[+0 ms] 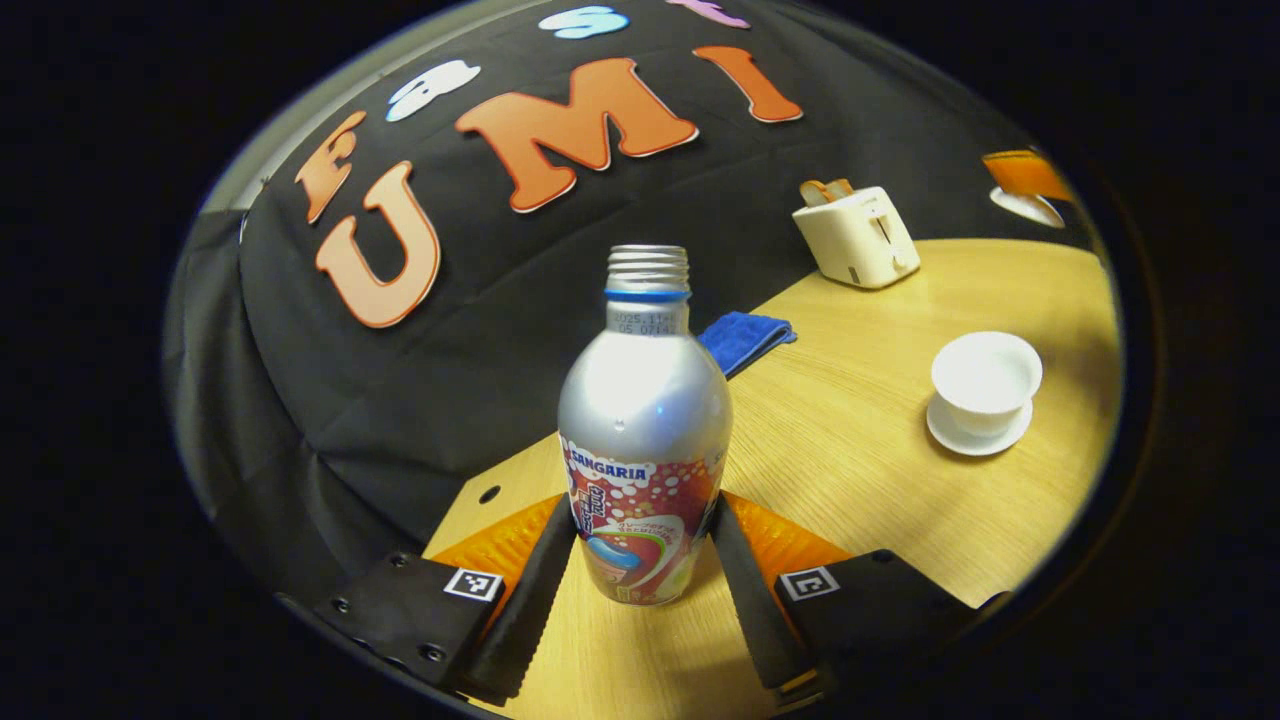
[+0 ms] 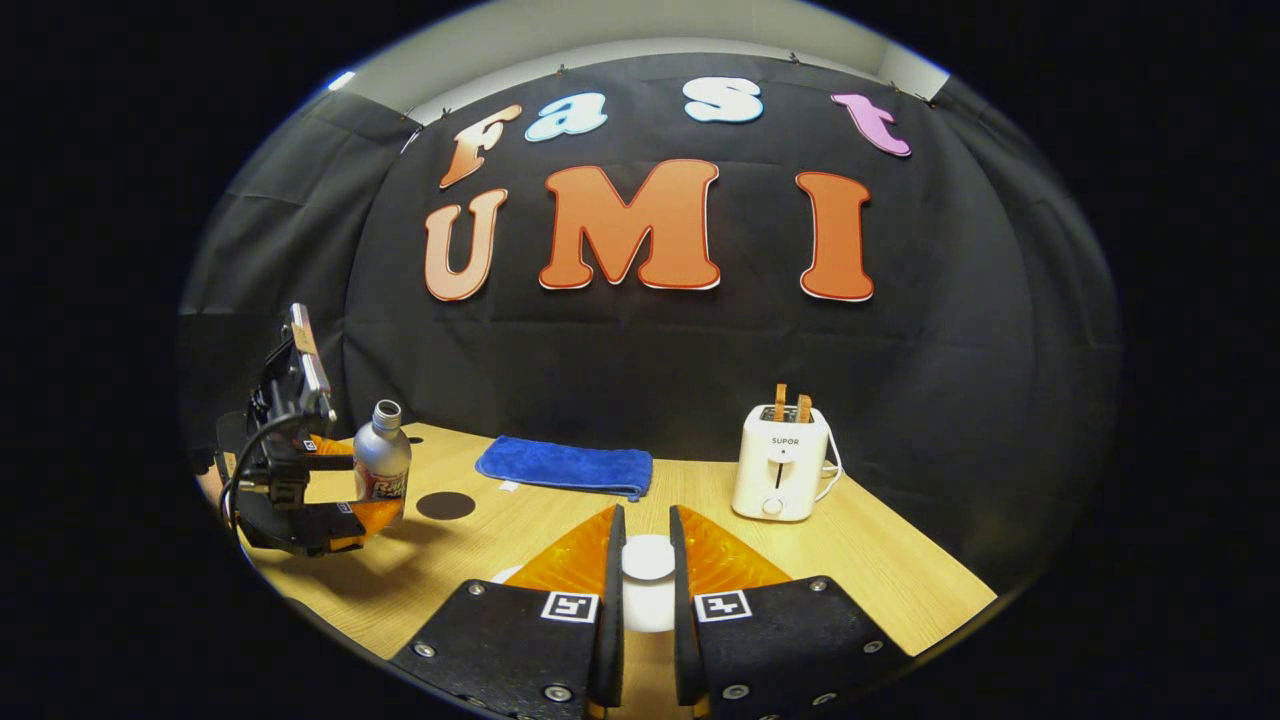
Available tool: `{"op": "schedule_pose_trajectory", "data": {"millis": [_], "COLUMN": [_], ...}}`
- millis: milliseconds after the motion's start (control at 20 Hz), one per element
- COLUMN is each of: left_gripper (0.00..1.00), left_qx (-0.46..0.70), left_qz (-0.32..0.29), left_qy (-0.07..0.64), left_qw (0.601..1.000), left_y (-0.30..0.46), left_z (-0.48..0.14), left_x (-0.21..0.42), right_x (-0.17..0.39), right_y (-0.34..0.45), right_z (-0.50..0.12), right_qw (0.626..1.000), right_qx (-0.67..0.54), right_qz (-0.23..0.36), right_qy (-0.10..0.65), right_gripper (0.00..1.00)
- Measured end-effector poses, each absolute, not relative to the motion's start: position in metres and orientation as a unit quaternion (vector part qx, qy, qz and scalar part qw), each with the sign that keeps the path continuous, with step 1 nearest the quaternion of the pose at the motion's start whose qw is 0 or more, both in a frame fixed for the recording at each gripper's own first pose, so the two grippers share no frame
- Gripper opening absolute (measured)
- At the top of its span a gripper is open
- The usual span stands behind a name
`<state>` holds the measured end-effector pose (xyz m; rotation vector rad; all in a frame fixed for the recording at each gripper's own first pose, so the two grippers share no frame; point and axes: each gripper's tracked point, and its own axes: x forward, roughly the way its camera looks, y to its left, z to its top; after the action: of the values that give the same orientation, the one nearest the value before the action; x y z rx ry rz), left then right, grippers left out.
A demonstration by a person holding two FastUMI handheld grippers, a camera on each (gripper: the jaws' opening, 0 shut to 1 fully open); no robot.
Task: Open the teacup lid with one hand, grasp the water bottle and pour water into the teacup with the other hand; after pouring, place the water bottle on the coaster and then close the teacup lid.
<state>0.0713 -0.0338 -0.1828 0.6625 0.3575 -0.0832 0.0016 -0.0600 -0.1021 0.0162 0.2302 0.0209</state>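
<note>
Two black fingers of the left gripper (image 1: 645, 560) reach up from the bottom of the left gripper view and clamp the water bottle (image 1: 645, 440) between them, one pad against each side of its printed lower body. The bottle stands upright straight ahead of the fingers, silver above the label, with its threaded neck bare and no cap on it. Ahead and to the right of this gripper, well apart from the bottle, the white teacup (image 1: 986, 378) sits open on its saucer (image 1: 975, 432) on the wooden table (image 1: 860, 470). Just behind the bottle lies a folded blue cloth (image 1: 745, 338), and farther off to the right stands a cream toaster (image 1: 858, 236) with toast in its slots.

In the right gripper view, the right gripper (image 2: 645, 575) has its fingers drawn close together around the white teacup lid (image 2: 648, 560), which sits between them near the tips; both fingers appear to press on it. More white shows below the lid between the fingers, but what it is cannot be told. Far to the left of this gripper, the left gripper (image 2: 345, 505) holds the water bottle (image 2: 381, 462) upright above the table (image 2: 860, 550). Just right of that bottle, a dark round coaster (image 2: 445, 505) lies flat on the wood. Ahead lies the blue cloth (image 2: 565, 466), and ahead to the right stands the toaster (image 2: 782, 462).
</note>
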Motion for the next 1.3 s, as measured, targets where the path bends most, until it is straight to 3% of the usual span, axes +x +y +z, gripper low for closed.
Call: {"op": "schedule_pose_trajectory", "data": {"millis": [750, 1300], "left_gripper": [0.84, 0.84], "left_qx": [0.510, 0.641], "left_qz": [-0.101, -0.111], "left_qy": [0.152, 0.092], "left_qw": [0.841, 0.753], "left_y": [-0.080, -0.103], "left_z": [-0.193, -0.177], "left_x": [0.076, 0.093], "right_x": [-0.008, -0.015], "right_y": [-0.095, -0.126], "right_z": [-0.109, -0.122], "right_qw": [0.993, 0.992], "right_qx": [0.023, 0.019], "right_qz": [-0.008, -0.036], "right_qy": [0.114, 0.123], "right_gripper": [0.21, 0.21]}}
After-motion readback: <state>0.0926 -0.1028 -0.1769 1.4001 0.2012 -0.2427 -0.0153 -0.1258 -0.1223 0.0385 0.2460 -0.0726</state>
